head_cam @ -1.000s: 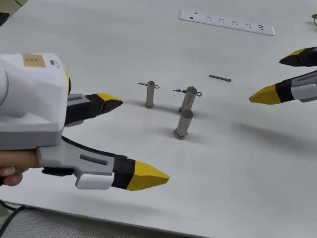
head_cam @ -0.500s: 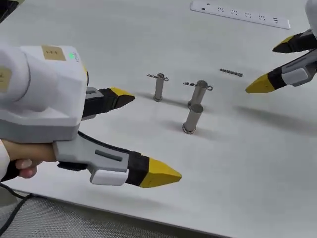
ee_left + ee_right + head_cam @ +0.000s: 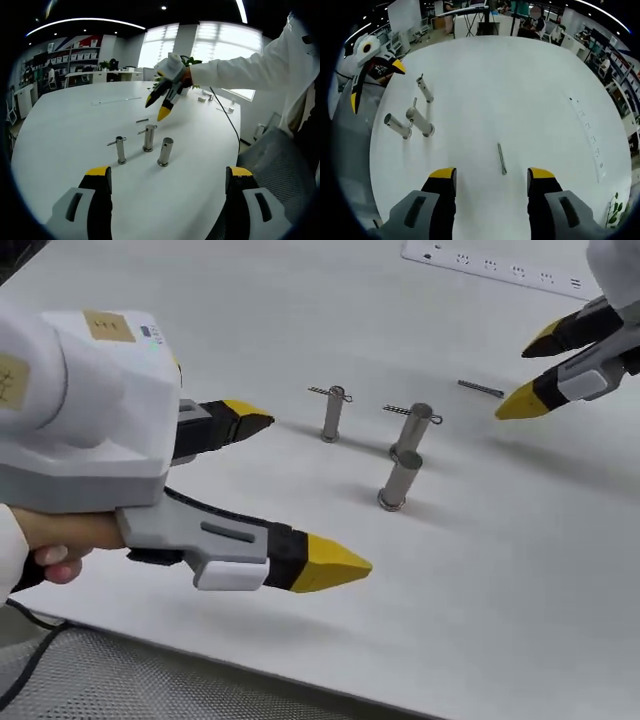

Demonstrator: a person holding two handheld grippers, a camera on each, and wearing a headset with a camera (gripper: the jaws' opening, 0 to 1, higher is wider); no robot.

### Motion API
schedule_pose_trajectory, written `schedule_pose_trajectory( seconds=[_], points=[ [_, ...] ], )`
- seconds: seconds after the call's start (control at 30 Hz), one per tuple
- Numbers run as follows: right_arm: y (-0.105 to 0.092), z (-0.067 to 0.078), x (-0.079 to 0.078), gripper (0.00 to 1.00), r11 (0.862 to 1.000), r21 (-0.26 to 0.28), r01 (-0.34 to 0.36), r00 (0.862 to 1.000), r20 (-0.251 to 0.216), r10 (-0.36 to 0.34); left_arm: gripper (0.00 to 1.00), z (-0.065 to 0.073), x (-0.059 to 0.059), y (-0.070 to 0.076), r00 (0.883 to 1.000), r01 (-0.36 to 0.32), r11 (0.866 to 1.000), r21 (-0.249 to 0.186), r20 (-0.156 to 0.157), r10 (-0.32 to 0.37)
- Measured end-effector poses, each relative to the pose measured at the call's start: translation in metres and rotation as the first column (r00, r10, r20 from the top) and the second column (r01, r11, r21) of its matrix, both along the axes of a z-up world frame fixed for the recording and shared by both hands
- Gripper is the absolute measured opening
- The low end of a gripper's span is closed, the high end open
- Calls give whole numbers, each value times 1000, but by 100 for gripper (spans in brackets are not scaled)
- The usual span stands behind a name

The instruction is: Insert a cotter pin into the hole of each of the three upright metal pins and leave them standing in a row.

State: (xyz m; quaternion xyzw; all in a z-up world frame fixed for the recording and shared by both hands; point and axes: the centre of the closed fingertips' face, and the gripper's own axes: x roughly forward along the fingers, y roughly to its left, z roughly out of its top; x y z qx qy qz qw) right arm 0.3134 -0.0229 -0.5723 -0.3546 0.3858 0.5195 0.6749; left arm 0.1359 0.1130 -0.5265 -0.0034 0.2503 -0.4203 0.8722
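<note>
1. Lower left: left gripper (image 3: 320,492), jaws spread, empty.
2. Upper right: right gripper (image 3: 512,382), jaws spread, near loose cotter pin (image 3: 481,389) lying flat on table (image 3: 300,310).
3. Centre: three upright metal pins (image 3: 400,480), the two rear ones cottered, the front one bare.

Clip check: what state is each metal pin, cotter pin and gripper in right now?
Left metal pin: upright, cotter pin inserted.
Rear metal pin: upright, cotter pin inserted.
Front metal pin: upright, no cotter pin.
Loose cotter pin: lying on table.
Left gripper: open, empty.
Right gripper: open, empty.
</note>
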Motion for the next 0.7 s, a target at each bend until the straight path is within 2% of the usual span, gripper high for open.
schedule_pose_trajectory(
  seconds=[0.23,0.33,0.43,0.57,0.63,0.7],
  points=[
    [-2,-9,12,52,999,-43,-13,1000,-13,13,90,0,2,2,1000,-16,1000,17,21,15],
    [0,-11,11,48,998,-55,-28,1000,-14,27,90,7,3,0,999,-25,1000,1,35,25],
    [1,-13,10,45,996,-68,-51,998,-34,49,90,8,4,1,999,-24,1000,6,37,24],
    [0,-15,12,40,994,-92,-61,998,-31,59,88,9,2,-4,999,-18,1000,18,37,17],
    [0,-16,12,36,994,-93,-57,998,-32,54,87,12,1,-7,998,-13,1000,21,62,11],
    [0,-16,13,30,994,-98,-56,998,-26,54,87,12,3,-5,998,-14,1000,23,63,12]
  ],
)
